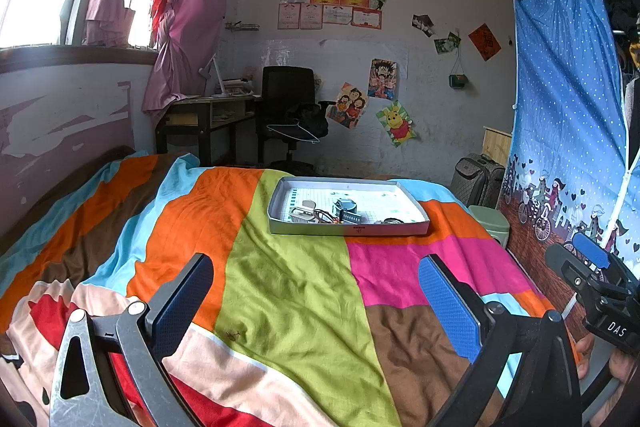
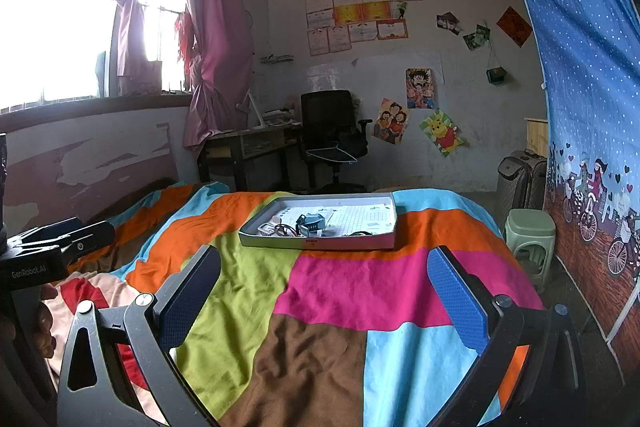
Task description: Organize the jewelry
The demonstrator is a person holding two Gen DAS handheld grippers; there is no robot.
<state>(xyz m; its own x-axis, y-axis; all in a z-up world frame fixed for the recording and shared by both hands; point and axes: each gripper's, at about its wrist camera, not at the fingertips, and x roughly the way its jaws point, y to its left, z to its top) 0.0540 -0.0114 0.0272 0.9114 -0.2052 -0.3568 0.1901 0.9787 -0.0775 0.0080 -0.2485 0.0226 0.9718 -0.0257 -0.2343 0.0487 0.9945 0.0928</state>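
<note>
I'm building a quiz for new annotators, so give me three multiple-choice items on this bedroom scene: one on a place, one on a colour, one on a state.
1. Where does the tray of jewelry sit?
A. on the desk
B. on the patchwork bedspread
C. on the green stool

2. What colour is the wardrobe cover at the right?
A. blue with white dots
B. plain yellow
C. black

3. How do the left gripper and right gripper stand?
A. both open, holding nothing
B. both shut on a ring
C. left shut, right open

Key: 1 B, the tray rests on the bedspread; 2 A, dotted blue fabric; 3 A, a wide gap shows between each pair of fingers.
</note>
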